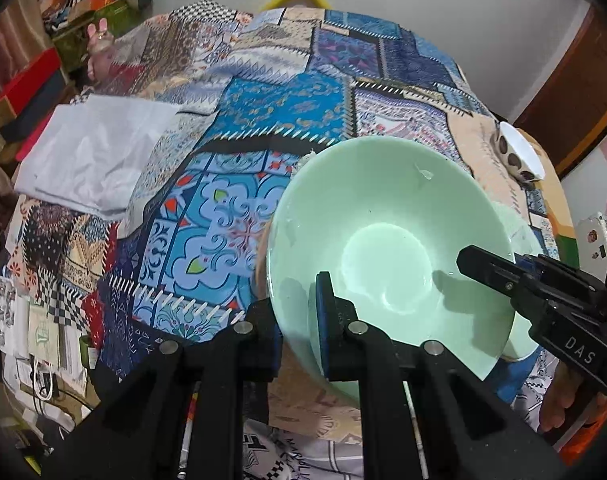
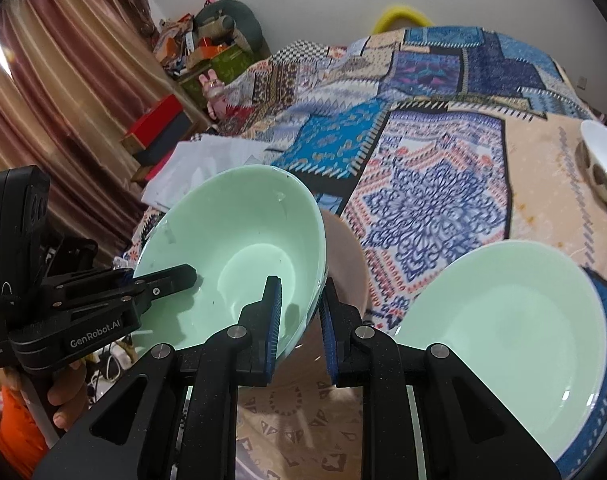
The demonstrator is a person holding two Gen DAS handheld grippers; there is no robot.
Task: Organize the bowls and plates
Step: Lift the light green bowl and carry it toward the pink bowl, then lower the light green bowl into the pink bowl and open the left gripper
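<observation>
A mint green bowl [image 1: 387, 248] is held tilted above the patchwork cloth. My left gripper [image 1: 299, 320] is shut on its near rim, one pad inside and one outside. My right gripper [image 2: 301, 320] straddles the opposite rim of the same bowl [image 2: 239, 256]; a small gap shows at its outer pad, so its grip is unclear. A second mint green bowl [image 2: 511, 340] sits on the cloth at the lower right of the right wrist view. A small white bowl with dark spots [image 2: 605, 172] stands at the far right and also shows in the left wrist view [image 1: 519, 152].
The patchwork cloth [image 1: 263, 120] covers the table. A folded white cloth [image 1: 91, 156] lies at the left. Boxes, clutter and a curtain [image 2: 63, 80] stand beyond the left edge. A yellow object [image 2: 403, 16] peeks over the far edge.
</observation>
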